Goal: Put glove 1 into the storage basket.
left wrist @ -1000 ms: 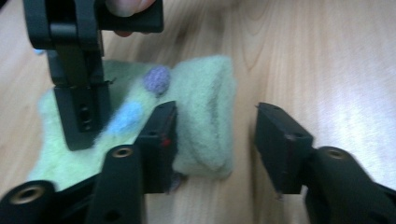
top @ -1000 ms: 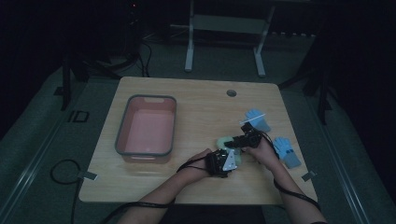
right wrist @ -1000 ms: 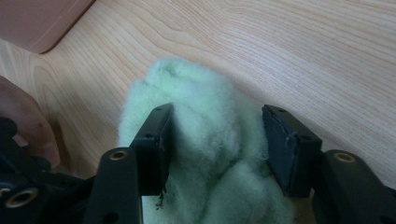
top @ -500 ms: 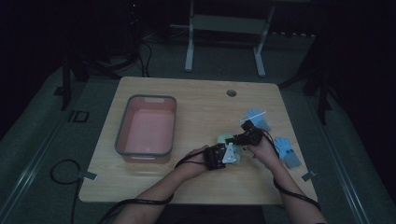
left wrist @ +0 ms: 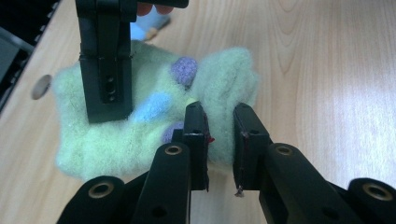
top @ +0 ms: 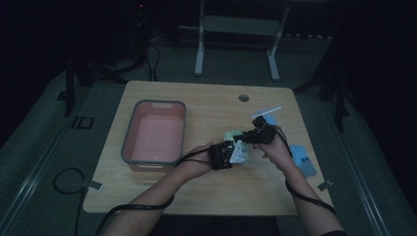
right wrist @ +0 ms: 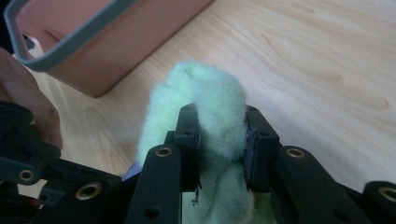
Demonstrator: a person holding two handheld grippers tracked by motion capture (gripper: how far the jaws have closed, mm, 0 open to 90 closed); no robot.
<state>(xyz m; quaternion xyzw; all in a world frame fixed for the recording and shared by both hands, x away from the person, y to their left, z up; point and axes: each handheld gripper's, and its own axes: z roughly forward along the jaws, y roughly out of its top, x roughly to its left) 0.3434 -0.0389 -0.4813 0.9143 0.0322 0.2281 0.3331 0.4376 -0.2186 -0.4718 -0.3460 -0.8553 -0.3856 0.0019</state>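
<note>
Two hand-held grippers share one fluffy pale-green sock (left wrist: 140, 121) just above a wooden surface (top: 206, 103). Nearest the person, the left gripper (left wrist: 219, 140) has its jaws drawn close, pinching a fold at the sock's edge. Just beyond, the right gripper (right wrist: 222, 142) clamps a thick bunch of the same sock. To the left sits a pink bin (top: 155, 132); light-blue socks (top: 302, 160) lie to the right.

We saw the right gripper (right wrist: 222, 140) with its 2 black jaws pinched on a fuzzy pale-green cloth (right wrist: 210, 100) above the wooden table (right wrist: 322, 60). A pink bin (right wrist: 107, 42) with a grey rim stood behind at upper left.
</note>
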